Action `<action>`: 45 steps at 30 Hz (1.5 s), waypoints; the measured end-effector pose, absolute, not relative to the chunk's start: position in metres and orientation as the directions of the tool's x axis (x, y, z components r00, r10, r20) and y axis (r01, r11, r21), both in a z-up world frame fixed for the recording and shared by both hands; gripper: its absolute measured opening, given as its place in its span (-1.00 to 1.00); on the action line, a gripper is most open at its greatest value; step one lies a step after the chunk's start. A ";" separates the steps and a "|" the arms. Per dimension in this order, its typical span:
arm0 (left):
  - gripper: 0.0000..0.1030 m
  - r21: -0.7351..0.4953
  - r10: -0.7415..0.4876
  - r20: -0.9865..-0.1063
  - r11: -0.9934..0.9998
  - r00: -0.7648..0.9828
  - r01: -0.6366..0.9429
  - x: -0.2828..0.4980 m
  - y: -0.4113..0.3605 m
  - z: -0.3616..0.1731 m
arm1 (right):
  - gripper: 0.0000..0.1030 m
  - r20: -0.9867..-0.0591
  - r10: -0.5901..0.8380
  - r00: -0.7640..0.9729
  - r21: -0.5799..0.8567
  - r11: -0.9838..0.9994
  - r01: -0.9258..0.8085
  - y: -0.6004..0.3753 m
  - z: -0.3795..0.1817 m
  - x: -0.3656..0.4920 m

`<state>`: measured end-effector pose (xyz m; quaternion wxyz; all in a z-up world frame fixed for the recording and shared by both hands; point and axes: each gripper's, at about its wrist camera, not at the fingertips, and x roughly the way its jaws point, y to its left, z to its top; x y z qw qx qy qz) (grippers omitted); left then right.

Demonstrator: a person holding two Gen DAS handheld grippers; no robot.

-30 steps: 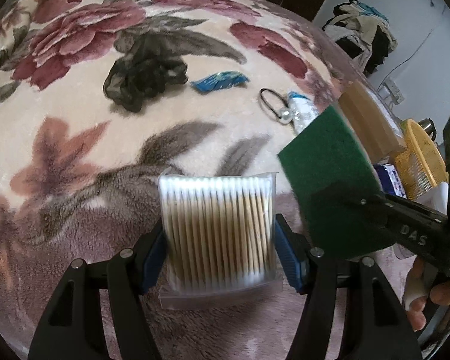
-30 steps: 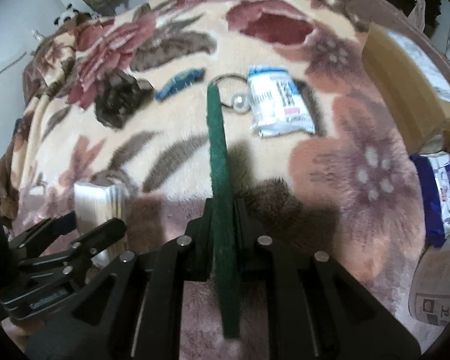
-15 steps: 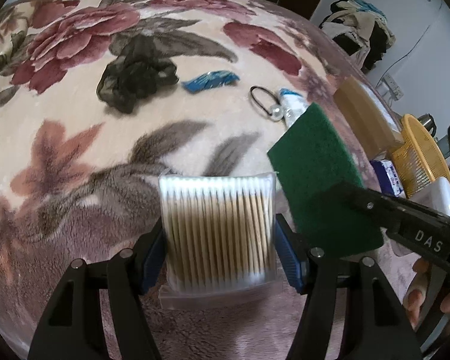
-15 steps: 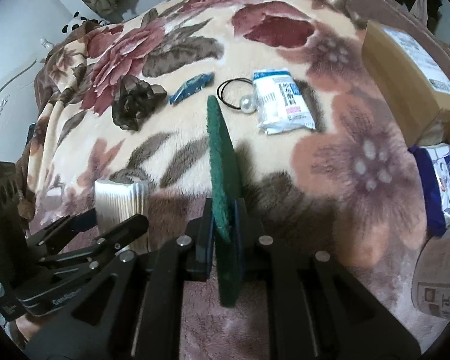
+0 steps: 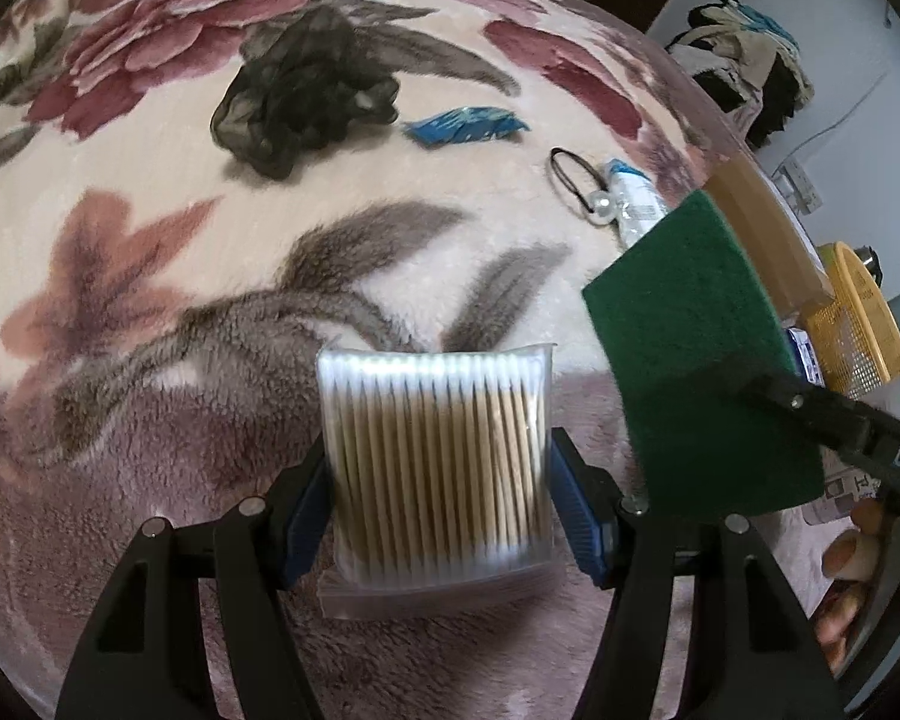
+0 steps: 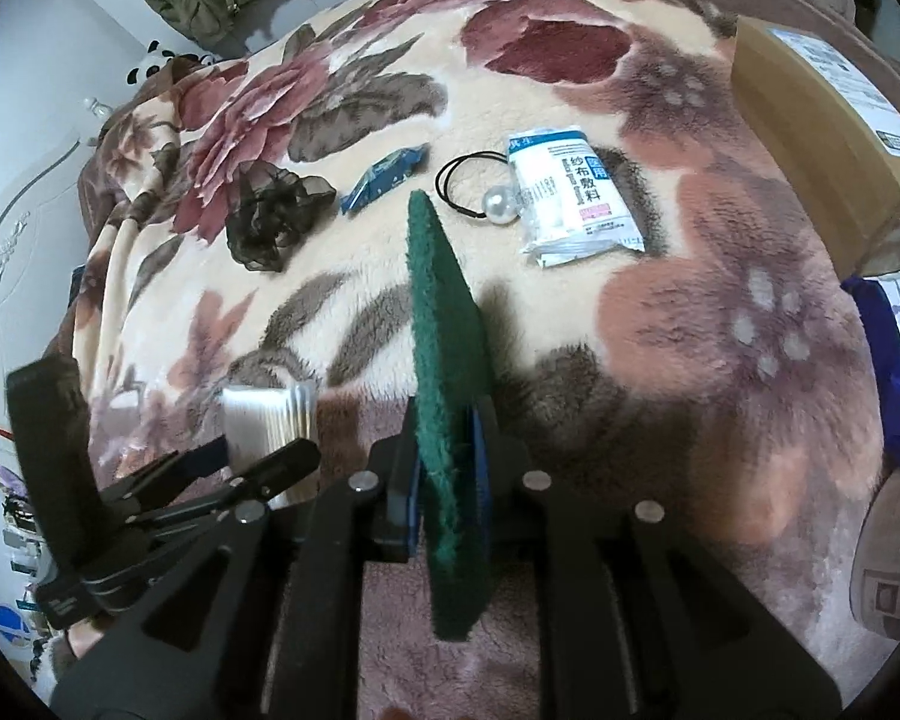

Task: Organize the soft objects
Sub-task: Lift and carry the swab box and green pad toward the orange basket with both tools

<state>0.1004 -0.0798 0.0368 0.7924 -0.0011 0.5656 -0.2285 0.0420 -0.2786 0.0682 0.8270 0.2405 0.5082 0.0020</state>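
Note:
My left gripper [image 5: 438, 474] is shut on a clear pack of cotton swabs [image 5: 435, 450] and holds it above the floral blanket [image 5: 150, 228]. My right gripper [image 6: 447, 450] is shut on a green scouring pad [image 6: 444, 324], held on edge; the pad also shows in the left wrist view [image 5: 690, 354], to the right of the swabs. On the blanket beyond lie a black mesh scrunchie [image 5: 300, 93], a blue wrapper [image 5: 465, 125], a black hair tie with a pearl [image 6: 480, 195] and a white gauze dressing pack [image 6: 570, 198].
A cardboard box [image 6: 828, 120] sits at the right edge of the blanket. A yellow mesh basket [image 5: 858, 324] and a blue-white package [image 6: 894, 348] are off to the right. Clothes hang at the back.
Both grippers have lifted and drawn back a little with their loads. The scouring pad sits slightly farther right of the swabs. The objects on the blanket have not moved.

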 end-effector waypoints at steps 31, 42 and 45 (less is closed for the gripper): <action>0.32 -0.267 -0.373 -0.897 0.886 0.238 0.379 0.101 -0.082 0.027 | 0.81 -0.737 0.418 0.531 0.596 0.772 0.220 -0.276 0.038 0.025; 0.32 -0.263 -0.373 -0.894 0.885 0.247 0.384 0.099 -0.080 0.032 | -0.79 -0.831 0.294 0.473 0.447 0.858 0.252 -0.268 0.026 0.018; 0.32 -0.268 -0.381 -0.887 0.885 0.260 0.381 0.099 -0.078 0.040 | -0.82 -0.814 0.282 0.508 0.449 0.860 0.242 -0.276 0.041 0.013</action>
